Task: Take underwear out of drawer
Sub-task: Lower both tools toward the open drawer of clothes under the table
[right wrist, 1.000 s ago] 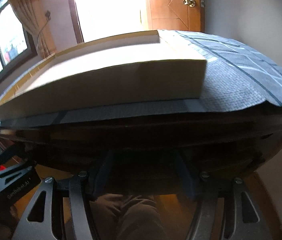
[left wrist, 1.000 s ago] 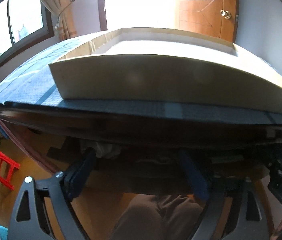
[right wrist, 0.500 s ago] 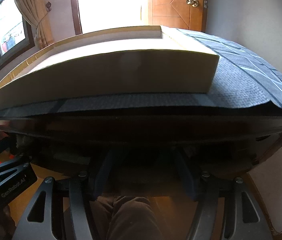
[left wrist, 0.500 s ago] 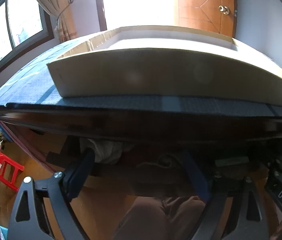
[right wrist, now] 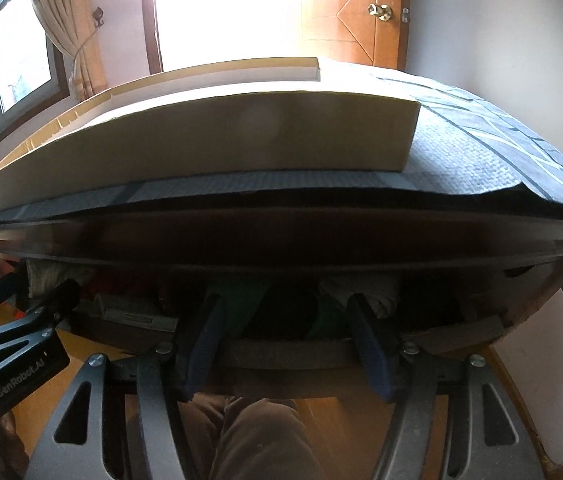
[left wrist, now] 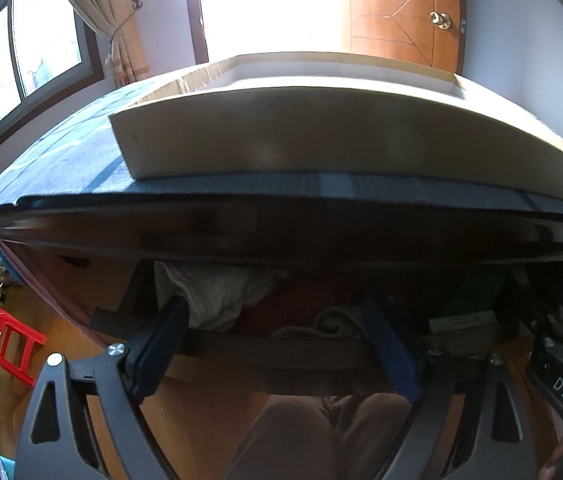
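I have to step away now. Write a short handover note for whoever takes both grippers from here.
Left gripper: open, empty, aimed into the drawer under the tabletop.
Right gripper: open, empty, aimed into the same drawer further right.
Drawer contents: white cloth at the left, red cloth beside it, a rolled beige piece between the left gripper's fingers, green cloth ahead of the right gripper.
Done: drawer is pulled open.
Left: grip the underwear and lift it out; which piece it is I cannot tell.
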A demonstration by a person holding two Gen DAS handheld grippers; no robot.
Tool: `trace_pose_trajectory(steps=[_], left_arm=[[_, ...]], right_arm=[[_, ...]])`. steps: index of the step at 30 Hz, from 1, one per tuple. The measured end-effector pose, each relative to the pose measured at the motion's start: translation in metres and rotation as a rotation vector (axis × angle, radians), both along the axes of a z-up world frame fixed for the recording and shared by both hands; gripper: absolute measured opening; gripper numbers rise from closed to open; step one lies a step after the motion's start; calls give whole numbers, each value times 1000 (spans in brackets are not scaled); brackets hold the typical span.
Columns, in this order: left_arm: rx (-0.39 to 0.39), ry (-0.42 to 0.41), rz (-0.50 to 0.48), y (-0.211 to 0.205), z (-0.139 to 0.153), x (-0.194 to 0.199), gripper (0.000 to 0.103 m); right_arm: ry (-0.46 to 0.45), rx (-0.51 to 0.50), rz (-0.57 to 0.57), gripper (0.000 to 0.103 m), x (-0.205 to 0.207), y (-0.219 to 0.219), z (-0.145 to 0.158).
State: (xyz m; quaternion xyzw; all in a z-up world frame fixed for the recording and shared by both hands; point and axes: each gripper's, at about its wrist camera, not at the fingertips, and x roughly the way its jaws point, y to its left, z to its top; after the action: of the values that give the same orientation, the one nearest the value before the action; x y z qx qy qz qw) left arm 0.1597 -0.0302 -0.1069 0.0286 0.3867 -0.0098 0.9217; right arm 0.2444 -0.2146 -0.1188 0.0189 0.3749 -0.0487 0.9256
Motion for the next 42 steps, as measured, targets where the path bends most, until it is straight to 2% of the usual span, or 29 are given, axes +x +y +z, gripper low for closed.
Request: trace_pose_trajectory(steps=[42], left_arm=[[-29,50,-60,10,3,-32,89]], right_arm=[[60,18,42,66,-43,-1,-3]])
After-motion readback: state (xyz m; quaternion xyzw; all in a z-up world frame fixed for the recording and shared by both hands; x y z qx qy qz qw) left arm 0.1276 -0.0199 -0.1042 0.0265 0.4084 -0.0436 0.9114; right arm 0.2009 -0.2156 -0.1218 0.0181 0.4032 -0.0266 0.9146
